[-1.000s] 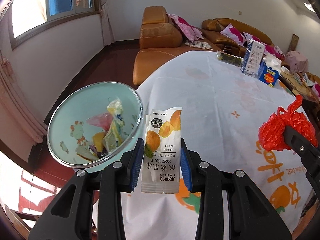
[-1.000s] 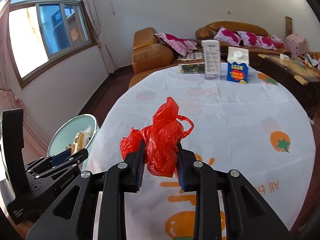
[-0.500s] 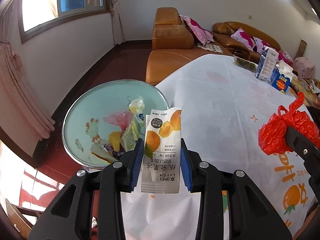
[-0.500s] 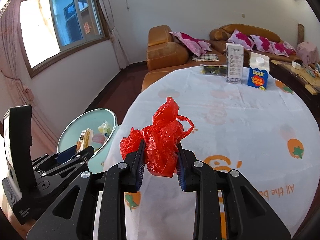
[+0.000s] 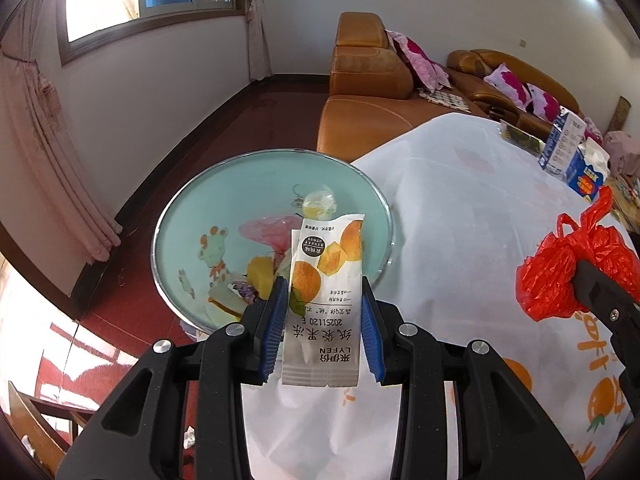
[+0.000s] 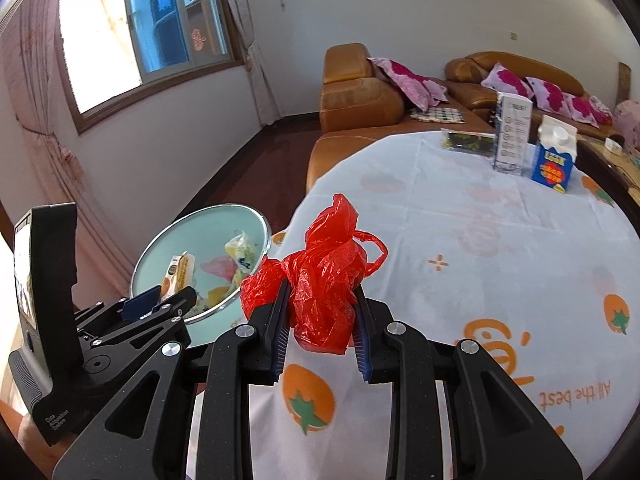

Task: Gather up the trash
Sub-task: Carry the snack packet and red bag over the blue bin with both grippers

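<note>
Left hand-held gripper [image 5: 324, 330] pinches a white orange-printed snack wrapper [image 5: 326, 304] above the round pale-blue metal-rimmed bin [image 5: 192, 216], already holding wrappers. Right hand-held gripper [image 6: 322, 336] clamps a crumpled red plastic bag [image 6: 324, 280] above the desk [image 6: 500, 248], bin at ten o'clock. Both drops remain.

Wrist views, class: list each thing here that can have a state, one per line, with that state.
Snack wrapper: clamped upright between the left gripper jaws.
Red plastic bag: crumpled, clamped in the right gripper.
Bin: open, wrappers already inside.
Blue carton: upright on the table, cap on.
</note>
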Action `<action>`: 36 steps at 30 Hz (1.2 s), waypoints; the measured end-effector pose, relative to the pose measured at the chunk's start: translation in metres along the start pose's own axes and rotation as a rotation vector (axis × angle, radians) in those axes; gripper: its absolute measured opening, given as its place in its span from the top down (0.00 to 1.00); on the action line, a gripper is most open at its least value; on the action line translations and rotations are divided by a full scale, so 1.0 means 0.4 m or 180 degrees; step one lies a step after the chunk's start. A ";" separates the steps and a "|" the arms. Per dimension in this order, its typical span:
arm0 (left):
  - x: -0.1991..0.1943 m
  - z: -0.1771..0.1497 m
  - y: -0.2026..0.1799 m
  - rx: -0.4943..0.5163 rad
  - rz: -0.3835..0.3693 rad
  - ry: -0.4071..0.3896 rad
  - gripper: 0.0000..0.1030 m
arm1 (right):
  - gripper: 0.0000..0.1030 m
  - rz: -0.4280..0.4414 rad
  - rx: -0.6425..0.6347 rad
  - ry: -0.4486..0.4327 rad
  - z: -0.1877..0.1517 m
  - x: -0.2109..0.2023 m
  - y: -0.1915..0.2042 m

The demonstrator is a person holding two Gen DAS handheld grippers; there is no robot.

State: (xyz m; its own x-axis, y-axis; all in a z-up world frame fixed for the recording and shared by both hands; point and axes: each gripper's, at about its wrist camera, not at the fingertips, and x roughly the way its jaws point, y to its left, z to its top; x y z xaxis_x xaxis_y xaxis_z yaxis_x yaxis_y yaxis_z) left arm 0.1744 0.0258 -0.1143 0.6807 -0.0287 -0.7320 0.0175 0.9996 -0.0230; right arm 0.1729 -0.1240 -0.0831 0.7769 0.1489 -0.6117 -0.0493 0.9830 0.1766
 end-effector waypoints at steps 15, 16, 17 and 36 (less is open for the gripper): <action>0.022 0.006 0.075 -0.0163 0.0136 0.0031 0.66 | 0.73 0.0206 -0.0193 0.0063 0.016 0.042 0.090; 0.025 0.006 0.080 -0.0174 0.0147 0.0038 0.66 | 0.73 0.0216 -0.0204 0.0070 0.015 0.045 0.094; 0.026 0.007 0.083 -0.0177 0.0158 0.0039 0.66 | 0.73 0.0230 -0.0212 0.0080 0.016 0.048 0.098; 0.056 0.018 0.126 -0.0262 0.0270 0.0085 0.66 | 0.73 0.0372 -0.0334 0.0147 0.037 0.104 0.154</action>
State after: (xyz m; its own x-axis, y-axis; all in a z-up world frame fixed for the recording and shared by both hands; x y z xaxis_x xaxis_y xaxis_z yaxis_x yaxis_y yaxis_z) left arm 0.1958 0.0753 -0.1269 0.6574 0.0548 -0.7516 -0.1001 0.9949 -0.0151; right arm 0.2116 -0.0589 -0.0863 0.7325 0.2654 -0.6270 -0.2050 0.9641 0.1686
